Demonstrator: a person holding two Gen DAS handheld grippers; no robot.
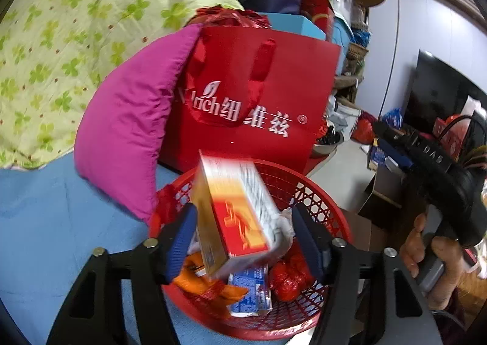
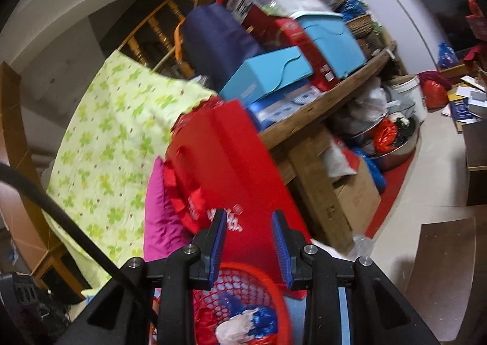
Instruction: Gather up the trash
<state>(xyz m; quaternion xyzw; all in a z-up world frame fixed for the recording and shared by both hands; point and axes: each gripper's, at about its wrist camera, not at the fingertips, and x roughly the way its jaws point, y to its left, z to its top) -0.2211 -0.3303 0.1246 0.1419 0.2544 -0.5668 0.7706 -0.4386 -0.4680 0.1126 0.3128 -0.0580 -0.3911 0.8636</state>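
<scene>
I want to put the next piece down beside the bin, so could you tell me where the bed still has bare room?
The blue sheet is bare left of the red basket, bordered by the magenta pillow and the green clover quilt. Behind the basket it is crowded: the red gift bag stands close. The basket itself is full.

Pale wall (image 1: 426,25), tiled floor (image 2: 438,180), cluttered wooden shelf (image 2: 319,101)

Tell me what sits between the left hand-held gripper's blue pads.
A blurred red-and-orange cardboard box, above the red plastic mesh basket, seen in the left wrist view.
</scene>
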